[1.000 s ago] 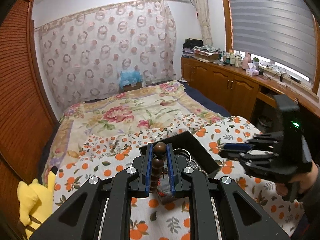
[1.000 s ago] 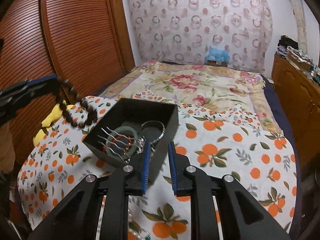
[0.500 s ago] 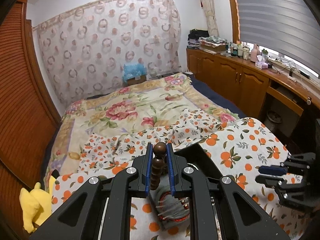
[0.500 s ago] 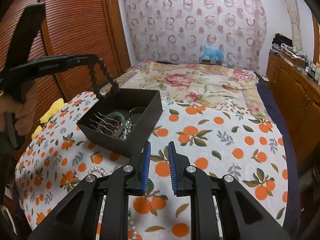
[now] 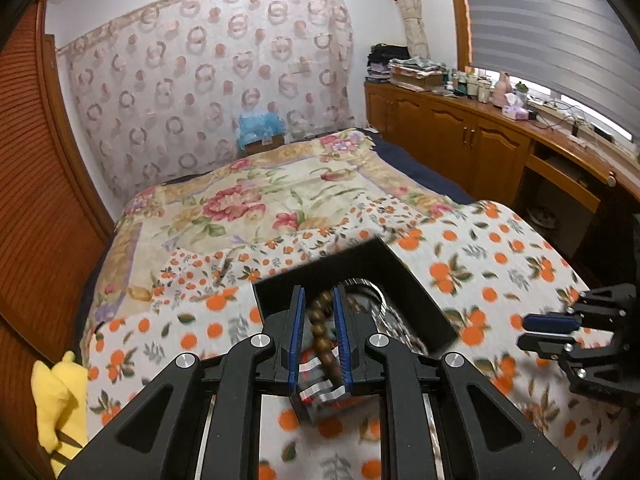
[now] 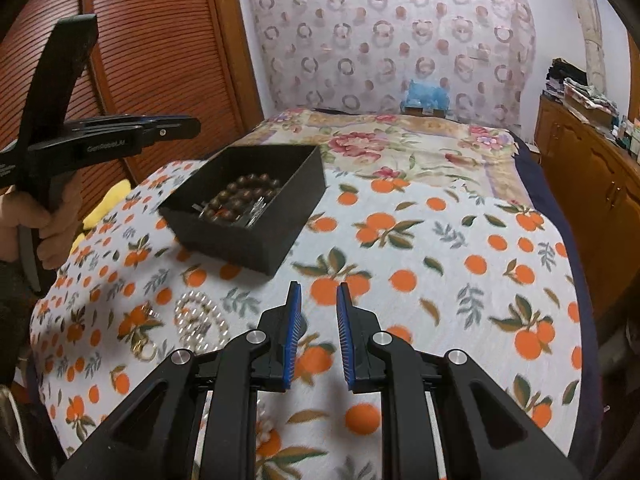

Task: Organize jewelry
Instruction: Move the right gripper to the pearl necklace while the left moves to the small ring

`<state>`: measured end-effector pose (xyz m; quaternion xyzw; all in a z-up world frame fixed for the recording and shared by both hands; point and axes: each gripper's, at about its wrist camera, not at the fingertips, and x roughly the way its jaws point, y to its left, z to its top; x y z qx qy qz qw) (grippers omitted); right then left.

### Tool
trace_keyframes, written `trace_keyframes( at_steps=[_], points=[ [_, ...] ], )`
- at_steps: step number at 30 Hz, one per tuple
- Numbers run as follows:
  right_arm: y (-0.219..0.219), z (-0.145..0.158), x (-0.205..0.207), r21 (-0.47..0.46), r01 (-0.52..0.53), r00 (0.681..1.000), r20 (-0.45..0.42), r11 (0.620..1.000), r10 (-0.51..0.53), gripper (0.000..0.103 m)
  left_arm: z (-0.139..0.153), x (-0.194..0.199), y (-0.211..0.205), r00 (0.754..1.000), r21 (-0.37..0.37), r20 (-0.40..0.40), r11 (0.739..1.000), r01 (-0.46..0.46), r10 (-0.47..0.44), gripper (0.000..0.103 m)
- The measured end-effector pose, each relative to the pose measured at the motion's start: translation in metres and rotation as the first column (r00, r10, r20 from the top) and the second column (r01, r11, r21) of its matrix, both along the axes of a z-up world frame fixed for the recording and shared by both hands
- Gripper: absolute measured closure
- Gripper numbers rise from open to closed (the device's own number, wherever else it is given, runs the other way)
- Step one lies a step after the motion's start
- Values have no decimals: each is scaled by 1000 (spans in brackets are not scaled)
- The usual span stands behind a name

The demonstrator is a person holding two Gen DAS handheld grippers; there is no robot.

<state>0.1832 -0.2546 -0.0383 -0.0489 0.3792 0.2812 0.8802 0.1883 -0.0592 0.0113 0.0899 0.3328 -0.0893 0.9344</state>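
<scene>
A black jewelry box [image 6: 256, 216] sits on the orange-print bedspread [image 6: 440, 264]. A brown wooden bead bracelet [image 6: 244, 194] lies inside it on top of other jewelry. In the left wrist view the beads [image 5: 322, 336] show between the parted pads of my left gripper [image 5: 318, 336], which hovers over the box [image 5: 404, 280]. From the right wrist view the left gripper [image 6: 176, 126] holds nothing. My right gripper [image 6: 318, 336] is open and empty above the bedspread, in front of the box. A pearl strand [image 6: 200, 322] and a gold piece [image 6: 144, 346] lie left of it.
A yellow plush toy [image 5: 60, 404] lies at the bed's left edge by the slatted wooden wardrobe [image 6: 152, 60]. A floral quilt [image 5: 260, 204] covers the far bed. Wooden cabinets [image 5: 480, 152] with clutter stand on the right under the window.
My left gripper carried the bead bracelet over the box, opened and let it drop inside. My right gripper drew back toward the near side of the bed.
</scene>
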Motion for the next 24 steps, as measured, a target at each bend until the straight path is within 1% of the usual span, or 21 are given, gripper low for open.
trace_keyframes(
  at_steps=[1, 2, 4, 7, 10, 13, 20, 24],
  points=[
    [1, -1, -3, -2, -6, 1000, -2, 1000, 6, 82, -1, -5, 0, 1000, -5, 0, 1000, 5, -5, 86],
    [3, -3, -8, -4, -13, 1000, -4, 1000, 13, 77, -3, -13, 1, 1000, -10, 0, 1000, 11, -11, 82],
    [5, -6, -17, -9, -25, 1000, -11, 1000, 25, 71, -7, -28, 2, 1000, -19, 0, 1000, 24, -24, 81],
    [7, -12, -29, -24, -42, 999, -23, 999, 42, 71, -14, -47, 6, 999, -39, -8, 999, 34, -34, 81],
    [6, -19, -36, -46, -43, 998, -48, 998, 40, 71, -23, -65, 10, 998, -73, -34, 996, 44, -46, 81],
    [4, -24, -43, -74, -48, 998, -54, 996, 44, 71, -36, -84, 13, 996, -96, -60, 994, 55, -61, 81],
    [4, -27, -54, -110, -64, 997, -50, 992, 59, 71, -62, -112, 12, 991, -89, -109, 994, 64, -74, 81],
    [7, -30, -57, -144, -63, 997, -48, 988, 56, 72, -74, -114, 15, 987, -93, -141, 994, 60, -73, 81]
  ],
)
